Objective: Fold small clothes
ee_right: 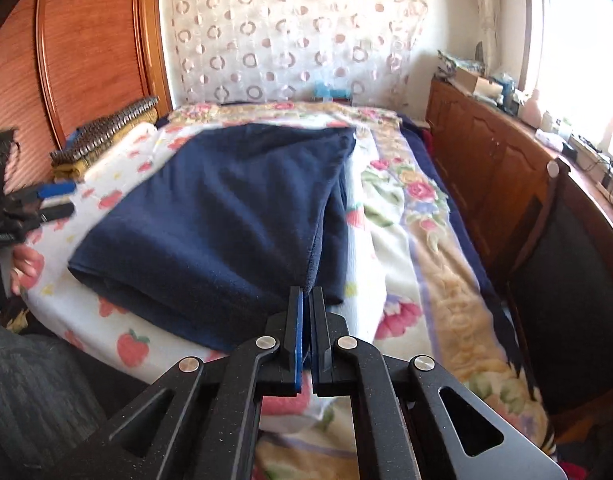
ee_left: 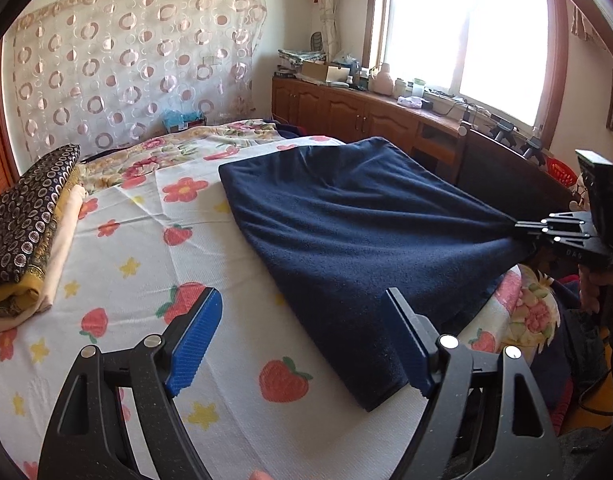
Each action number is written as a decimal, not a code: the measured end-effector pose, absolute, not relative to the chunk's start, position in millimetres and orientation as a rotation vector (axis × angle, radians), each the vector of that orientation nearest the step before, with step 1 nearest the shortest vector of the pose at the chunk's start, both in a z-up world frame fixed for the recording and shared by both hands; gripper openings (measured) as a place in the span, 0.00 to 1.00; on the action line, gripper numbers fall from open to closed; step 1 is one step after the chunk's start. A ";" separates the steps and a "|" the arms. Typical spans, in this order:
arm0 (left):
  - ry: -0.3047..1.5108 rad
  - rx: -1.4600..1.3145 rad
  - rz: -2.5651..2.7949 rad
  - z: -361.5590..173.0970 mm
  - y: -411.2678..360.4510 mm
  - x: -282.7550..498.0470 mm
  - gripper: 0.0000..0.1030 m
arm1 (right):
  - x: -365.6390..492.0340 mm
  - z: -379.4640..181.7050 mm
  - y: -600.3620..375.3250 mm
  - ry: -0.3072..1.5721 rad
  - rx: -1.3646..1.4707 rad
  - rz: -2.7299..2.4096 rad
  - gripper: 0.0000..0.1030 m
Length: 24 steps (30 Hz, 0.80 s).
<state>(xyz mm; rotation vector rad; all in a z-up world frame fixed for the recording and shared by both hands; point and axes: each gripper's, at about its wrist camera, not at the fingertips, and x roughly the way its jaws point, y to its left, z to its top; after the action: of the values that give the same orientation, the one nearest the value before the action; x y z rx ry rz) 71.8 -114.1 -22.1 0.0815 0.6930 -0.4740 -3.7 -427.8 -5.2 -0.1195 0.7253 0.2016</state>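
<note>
Only left view shows folded stack, left tongs spread, right tongs pinching navy cloth.

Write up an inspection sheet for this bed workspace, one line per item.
Surface: bed sheet with strawberry and flower print, laid over a floral blanket.
Job's things: navy fleece garment spread on the sheet, one corner pulled taut; folded clothes stack at the far left.
Clutter: bottles and boxes on the wooden cabinet.
Grippers: left gripper open, its right finger over the garment's edge; right gripper shut on the garment's corner.
Cables: wires on the cabinet top under the window.
Surroundings: circle-patterned curtain, wooden headboard.
</note>
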 end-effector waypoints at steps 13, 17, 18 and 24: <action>0.787 0.099 -0.477 -47.7 -122.4 81.2 0.79 | 16.8 -20.5 -389.6 0.737 -0.108 0.160 0.09; 0.806 0.101 -0.499 -52.2 -125.0 79.9 0.79 | 24.2 -28.2 -384.1 0.738 -0.086 0.148 0.09; 0.808 0.098 -0.498 -52.5 -124.8 79.4 0.79 | 24.2 -28.7 -383.6 0.737 -0.086 0.147 0.09; 0.810 0.087 -0.580 -49.5 -129.1 72.9 0.19 | 23.1 -29.8 -384.7 0.733 -0.074 0.146 0.13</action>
<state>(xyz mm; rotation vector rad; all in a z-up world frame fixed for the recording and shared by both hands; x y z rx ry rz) 72.9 -129.1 -49.5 0.0873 0.8103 -0.5798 23.1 -384.7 -29.8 -0.0738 0.7330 0.1462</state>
